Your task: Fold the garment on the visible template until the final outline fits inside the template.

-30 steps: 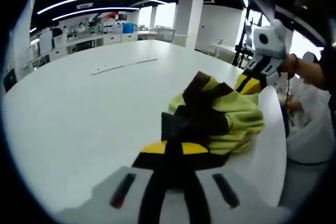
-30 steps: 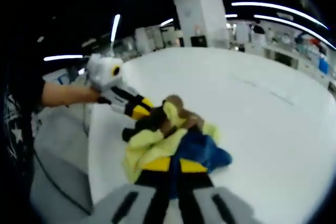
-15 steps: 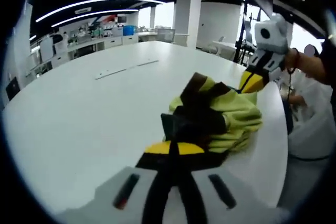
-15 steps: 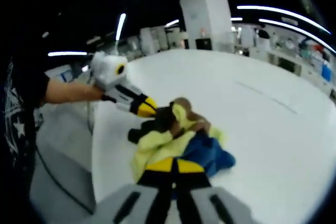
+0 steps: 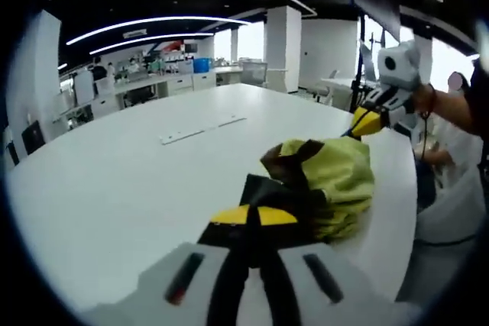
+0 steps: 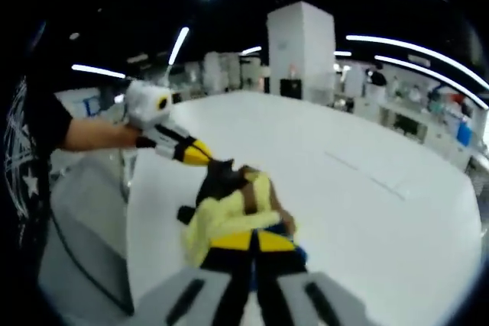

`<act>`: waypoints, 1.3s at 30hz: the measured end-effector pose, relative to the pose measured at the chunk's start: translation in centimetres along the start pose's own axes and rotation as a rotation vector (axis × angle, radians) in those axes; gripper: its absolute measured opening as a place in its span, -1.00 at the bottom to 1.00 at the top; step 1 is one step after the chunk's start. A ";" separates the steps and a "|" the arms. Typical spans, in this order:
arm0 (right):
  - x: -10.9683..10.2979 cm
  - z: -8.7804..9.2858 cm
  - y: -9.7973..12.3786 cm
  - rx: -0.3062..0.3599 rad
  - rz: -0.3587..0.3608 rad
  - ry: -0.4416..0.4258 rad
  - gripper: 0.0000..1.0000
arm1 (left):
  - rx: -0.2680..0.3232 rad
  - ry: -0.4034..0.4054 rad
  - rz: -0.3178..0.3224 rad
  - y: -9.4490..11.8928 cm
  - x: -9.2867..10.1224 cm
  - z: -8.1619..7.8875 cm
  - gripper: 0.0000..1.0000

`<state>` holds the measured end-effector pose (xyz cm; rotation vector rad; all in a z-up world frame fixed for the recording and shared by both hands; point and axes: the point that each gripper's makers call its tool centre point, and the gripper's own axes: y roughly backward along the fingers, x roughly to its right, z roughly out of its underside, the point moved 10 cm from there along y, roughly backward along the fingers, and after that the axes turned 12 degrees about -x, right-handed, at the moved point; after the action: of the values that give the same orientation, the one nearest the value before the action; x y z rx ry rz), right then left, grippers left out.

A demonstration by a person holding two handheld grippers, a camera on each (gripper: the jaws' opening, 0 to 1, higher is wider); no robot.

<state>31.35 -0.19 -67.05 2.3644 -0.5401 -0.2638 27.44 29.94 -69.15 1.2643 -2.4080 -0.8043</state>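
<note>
Both grippers have lifted: the left gripper (image 5: 254,217) and right gripper (image 6: 252,240) each stay clamped on the bunched garment (image 5: 328,181), now gathered higher near the table (image 5: 114,181) edge. Unfolding looks underway; folding hasn't begun.

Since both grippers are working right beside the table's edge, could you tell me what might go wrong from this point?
1. The garment sits bunched near the table edge; a pull outward could drag it off.
2. The left gripper and right gripper each look shut on a bunched part, not a clean edge, so spreading may tangle it instead of flattening.
3. A marked strip lies further in on the table, far from the garment; folding here would likely miss it.
</note>
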 end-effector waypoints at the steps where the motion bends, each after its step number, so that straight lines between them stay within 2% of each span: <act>1: 0.2 -0.1 0.3 0.003 0.010 -0.003 -1.00 | 0.003 0.001 -0.005 0.2 -0.1 -0.2 -1.00; 12: 1.9 -1.1 2.3 0.025 0.062 -0.011 -1.00 | 0.055 -0.004 -0.071 1.8 -2.0 -1.7 -1.00; 20: 3.8 -1.9 3.6 0.046 0.102 -0.034 -1.00 | 0.119 0.034 -0.138 2.3 -4.0 -3.3 -1.00; 25: 5.0 -2.3 4.1 0.076 0.120 -0.087 -1.00 | 0.157 0.059 -0.170 2.3 -5.4 -4.3 -1.00; 26: 5.1 -2.3 4.1 0.077 0.120 -0.092 -1.00 | 0.162 0.067 -0.179 2.1 -6.4 -4.3 -1.00; 29: 6.1 -2.3 4.1 0.078 0.132 -0.138 -1.00 | 0.170 0.096 -0.201 1.8 -7.5 -4.5 -1.00; 31: 6.7 -2.2 4.1 0.075 0.142 -0.188 -1.00 | 0.174 0.133 -0.219 1.5 -8.5 -4.6 -1.00; 37: 9.3 -2.1 3.4 0.091 0.172 -0.288 -1.00 | 0.189 0.203 -0.224 0.5 -11.0 -4.4 -1.00; 39: 10.2 -2.0 3.1 0.107 0.171 -0.345 -1.00 | 0.188 0.220 -0.225 0.0 -11.5 -4.3 -1.00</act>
<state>40.18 -5.69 -63.95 2.3688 -0.9352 -0.5821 36.14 37.96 -65.84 1.6259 -2.2333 -0.4716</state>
